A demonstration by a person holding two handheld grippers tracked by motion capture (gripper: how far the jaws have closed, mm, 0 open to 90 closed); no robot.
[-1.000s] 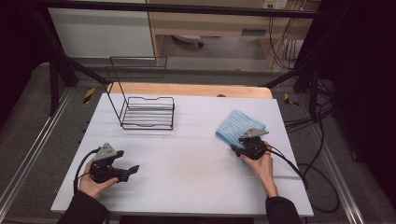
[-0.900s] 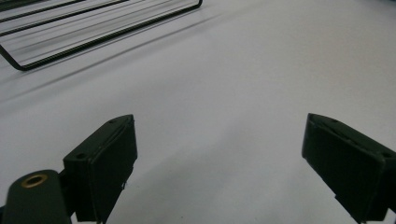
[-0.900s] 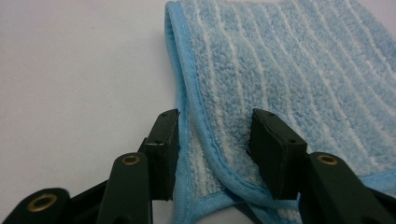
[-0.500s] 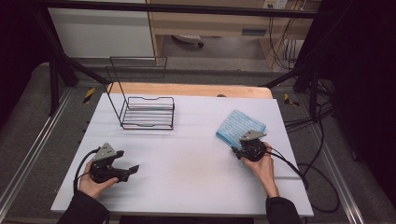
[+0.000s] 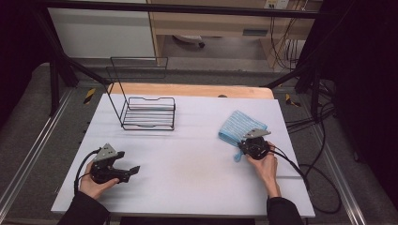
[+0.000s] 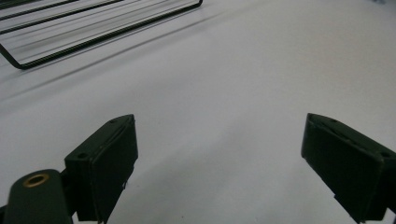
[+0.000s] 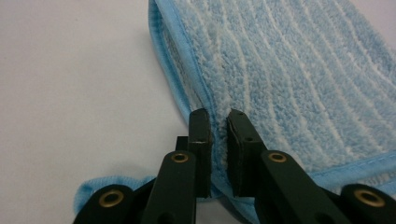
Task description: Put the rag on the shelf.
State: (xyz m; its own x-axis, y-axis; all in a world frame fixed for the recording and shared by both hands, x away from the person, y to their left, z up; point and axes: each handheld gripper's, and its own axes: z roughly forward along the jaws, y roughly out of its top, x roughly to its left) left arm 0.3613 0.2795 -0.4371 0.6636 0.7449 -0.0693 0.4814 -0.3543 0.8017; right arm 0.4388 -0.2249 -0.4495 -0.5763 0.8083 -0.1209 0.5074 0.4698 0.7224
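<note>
On the white matte surface, right side: folded light-blue striped terry cloth, edge pinched between nearly closed right tool. Left tool, jaws wide, empty, near black wire rack.

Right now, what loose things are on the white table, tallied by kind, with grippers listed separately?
Blue striped cloth: 1, folded, its near corner pinched by the right gripper
Black wire rack: 1, empty, at the far left of the table
Handheld grippers: 2, the left gripper open over bare table
Total: 2 things and 2 grippers
</note>
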